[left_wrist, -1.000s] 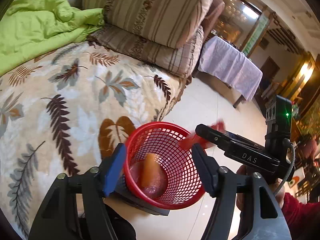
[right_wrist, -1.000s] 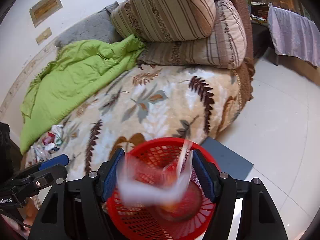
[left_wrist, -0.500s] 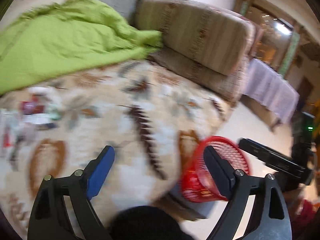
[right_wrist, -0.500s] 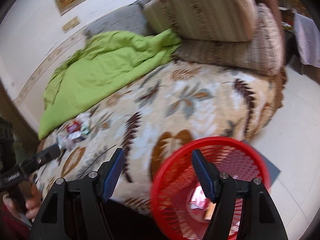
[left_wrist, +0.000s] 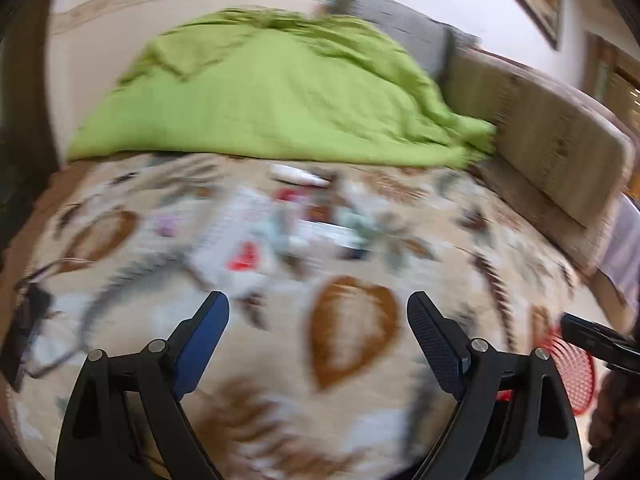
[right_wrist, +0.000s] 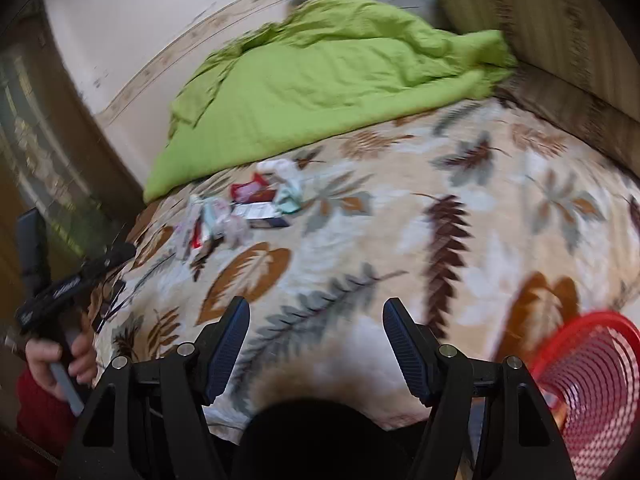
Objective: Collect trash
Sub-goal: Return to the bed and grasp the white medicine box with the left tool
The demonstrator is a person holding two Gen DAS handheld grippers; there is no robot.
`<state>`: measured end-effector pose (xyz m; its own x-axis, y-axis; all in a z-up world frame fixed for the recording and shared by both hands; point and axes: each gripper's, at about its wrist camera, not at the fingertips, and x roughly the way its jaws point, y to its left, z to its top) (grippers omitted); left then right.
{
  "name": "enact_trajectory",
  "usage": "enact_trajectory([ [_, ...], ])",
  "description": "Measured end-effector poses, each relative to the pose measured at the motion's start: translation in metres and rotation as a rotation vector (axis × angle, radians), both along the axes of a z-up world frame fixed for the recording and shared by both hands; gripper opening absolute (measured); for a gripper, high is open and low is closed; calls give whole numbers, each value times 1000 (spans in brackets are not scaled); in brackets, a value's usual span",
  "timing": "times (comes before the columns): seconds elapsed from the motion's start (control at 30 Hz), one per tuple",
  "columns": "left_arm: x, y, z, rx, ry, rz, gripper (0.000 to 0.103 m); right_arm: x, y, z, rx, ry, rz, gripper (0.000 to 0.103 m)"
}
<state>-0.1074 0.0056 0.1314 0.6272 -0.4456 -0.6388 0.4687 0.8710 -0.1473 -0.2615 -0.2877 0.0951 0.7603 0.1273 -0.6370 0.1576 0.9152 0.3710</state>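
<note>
A home bedroom: leaf-print bed, green quilt, pillows.

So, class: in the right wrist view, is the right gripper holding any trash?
No: the right gripper is open with nothing between its fingers, and the trash lies on the bed ahead.

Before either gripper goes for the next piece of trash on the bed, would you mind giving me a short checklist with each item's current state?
1. Left gripper open and empty: ok.
2. Right gripper open and empty: ok.
3. Trash pile in sight on the bed, below the green quilt: ok.
4. One single piece picked out as target: cannot tell; both views are motion-blurred and the pieces overlap.
5. Red basket within view at the bed's edge for the drop: ok.
6. Grippers apart from each other on the way in: ok; the left one is off to the side of the pile.
</note>
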Motion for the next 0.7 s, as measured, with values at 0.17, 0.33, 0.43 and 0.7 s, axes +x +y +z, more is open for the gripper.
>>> enact_trajectory([
  [0.17, 56, 28, -18, 31, 41, 14, 90, 24, 19, -4, -16, 21, 45, 74],
  [0.33, 104, 16, -43, 96, 76, -46, 90, 33, 23, -5, -37, 39, 57, 74],
  [0.43, 131, 9, -58, 119, 92, -55, 90, 35, 17, -8, -52, 58, 48, 74],
  [0.7, 167, 0, -92, 54, 177, -81, 66, 52, 12, -16, -51, 92, 50, 74],
])
